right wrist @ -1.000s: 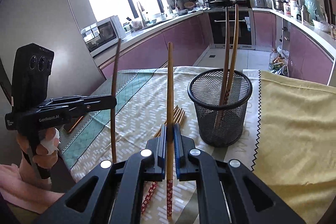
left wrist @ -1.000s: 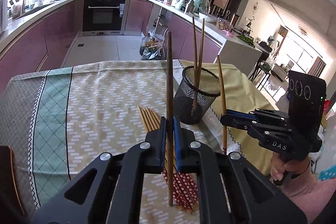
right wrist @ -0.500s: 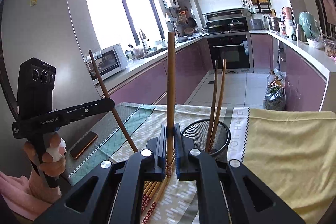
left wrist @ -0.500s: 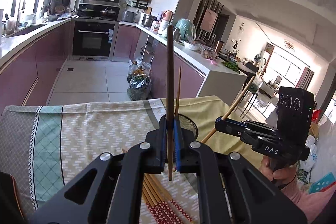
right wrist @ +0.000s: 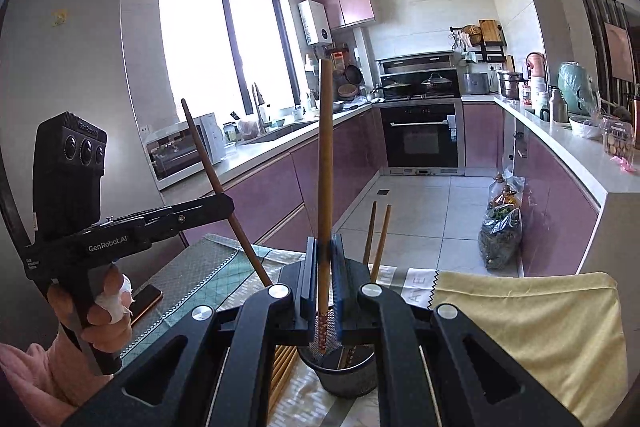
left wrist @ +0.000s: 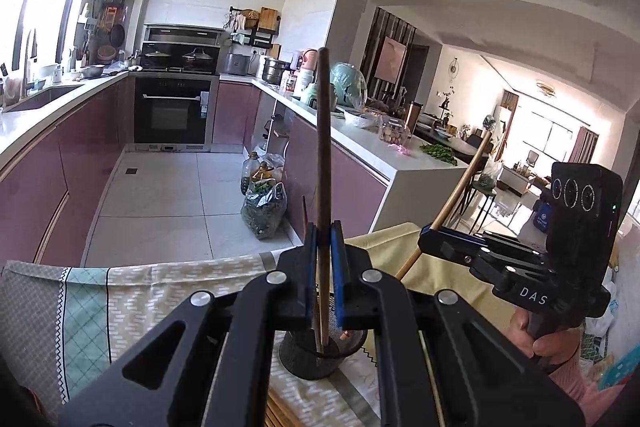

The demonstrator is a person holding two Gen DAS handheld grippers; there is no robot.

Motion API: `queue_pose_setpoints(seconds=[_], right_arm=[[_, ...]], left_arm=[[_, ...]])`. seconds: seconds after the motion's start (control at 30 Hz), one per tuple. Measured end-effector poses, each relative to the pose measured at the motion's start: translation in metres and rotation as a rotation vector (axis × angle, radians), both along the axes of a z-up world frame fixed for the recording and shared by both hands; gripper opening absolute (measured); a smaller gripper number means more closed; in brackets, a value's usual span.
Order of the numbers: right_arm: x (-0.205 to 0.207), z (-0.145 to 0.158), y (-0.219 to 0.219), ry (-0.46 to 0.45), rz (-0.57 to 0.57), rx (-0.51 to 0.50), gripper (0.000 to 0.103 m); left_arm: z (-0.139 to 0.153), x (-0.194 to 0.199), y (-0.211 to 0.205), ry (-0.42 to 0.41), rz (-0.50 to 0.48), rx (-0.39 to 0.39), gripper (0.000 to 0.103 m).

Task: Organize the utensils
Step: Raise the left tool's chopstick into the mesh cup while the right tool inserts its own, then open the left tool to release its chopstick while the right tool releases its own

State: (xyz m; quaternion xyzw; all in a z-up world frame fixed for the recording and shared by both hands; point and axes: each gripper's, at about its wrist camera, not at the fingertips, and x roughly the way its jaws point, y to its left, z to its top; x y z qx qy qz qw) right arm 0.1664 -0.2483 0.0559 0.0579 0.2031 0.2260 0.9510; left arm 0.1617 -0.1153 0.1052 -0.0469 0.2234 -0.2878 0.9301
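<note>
A kitchen table covered with a patterned tablecloth [left wrist: 132,303] and a yellow cloth [right wrist: 532,311] fills the lower part of both wrist views. The landmark is a black mesh cup [right wrist: 346,373] that stands on the table, just below both grippers.

The left gripper [left wrist: 323,267] is closed tight on a dark brown chopstick [left wrist: 323,155]. The stick stands nearly upright, and its lower tip hangs over the cup's mouth, seemingly just inside the rim. The right gripper [right wrist: 323,277] is likewise clamped on a lighter wooden chopstick [right wrist: 325,163], also upright. Its red patterned lower end [right wrist: 321,331] dips towards the cup opening. A person's hand [right wrist: 100,311] grips the left tool's handle, to the left of the cup in the right wrist view.

Two chopsticks [right wrist: 378,239] already stand in the cup and lean against its far rim. A bundle of loose chopsticks [right wrist: 282,367] lies flat on the tablecloth just left of the cup, partly hidden under the gripper body, so the number cannot be counted.

The job looks partly done: two sticks are stored and two more are poised over the cup, waiting to be released. The loose bundle beside the cup still has to be picked up and put in. A phone [right wrist: 146,303] lies on the table, farther left of the cup.
</note>
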Motion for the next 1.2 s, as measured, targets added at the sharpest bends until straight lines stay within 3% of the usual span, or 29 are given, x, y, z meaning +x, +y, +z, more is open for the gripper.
queue_pose_setpoints(seconds=[0.23,0.47,0.67,1.2], right_arm=[[0.02,-0.025,0.005,0.091,0.003,-0.046,0.006],[0.04,-0.052,0.013,0.225,0.029,-0.089,0.006],[0.059,-0.071,0.018,0.307,0.025,-0.089,0.006],[0.076,-0.083,0.014,0.336,-0.017,-0.042,0.014]], left_arm=[[-0.036,0.024,-0.028,0.102,-0.02,0.111,0.007],[-0.082,0.045,-0.035,0.192,-0.048,0.171,0.007],[-0.09,0.06,-0.037,0.2,-0.044,0.182,0.008],[-0.104,0.078,-0.04,0.239,-0.023,0.184,0.009]])
